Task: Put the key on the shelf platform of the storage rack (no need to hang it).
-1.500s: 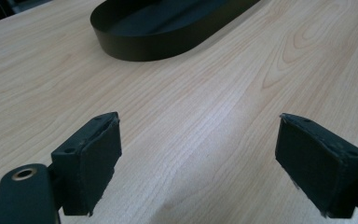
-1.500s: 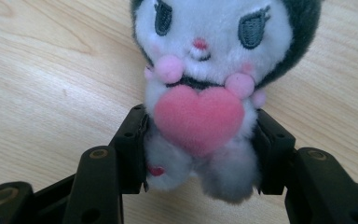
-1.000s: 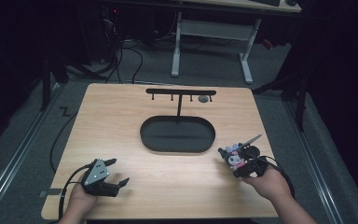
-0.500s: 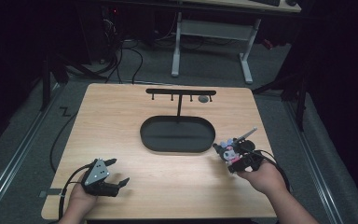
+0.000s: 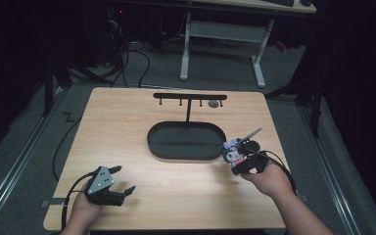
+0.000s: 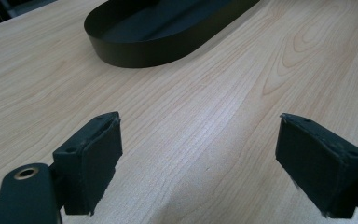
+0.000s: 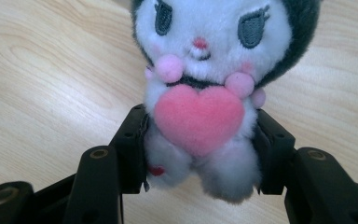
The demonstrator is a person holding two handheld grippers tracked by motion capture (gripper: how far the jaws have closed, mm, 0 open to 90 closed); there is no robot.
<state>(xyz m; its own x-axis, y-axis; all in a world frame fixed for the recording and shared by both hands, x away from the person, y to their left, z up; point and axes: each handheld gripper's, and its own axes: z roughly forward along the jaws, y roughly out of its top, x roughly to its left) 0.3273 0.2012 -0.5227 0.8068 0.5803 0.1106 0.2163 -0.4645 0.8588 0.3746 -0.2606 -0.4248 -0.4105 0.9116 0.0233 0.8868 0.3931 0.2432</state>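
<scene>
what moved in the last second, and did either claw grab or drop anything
The right claw, shut on the plush toy, carried it a little leftward and away from the person, up to the right end of the black oval tray. Nothing was grabbed or dropped. The left claw stayed open and in place near the front edge of the table; the hook stand is unchanged.

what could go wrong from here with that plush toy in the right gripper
1. The right gripper pinches only the plush toy's soft lower body; its heavy head sits above the fingers, so it may tip or slip out.
2. The toy hangs just beside the black tray's rim and could snag on it.
3. The stand's hooks are small, so hanging the toy may miss.
</scene>
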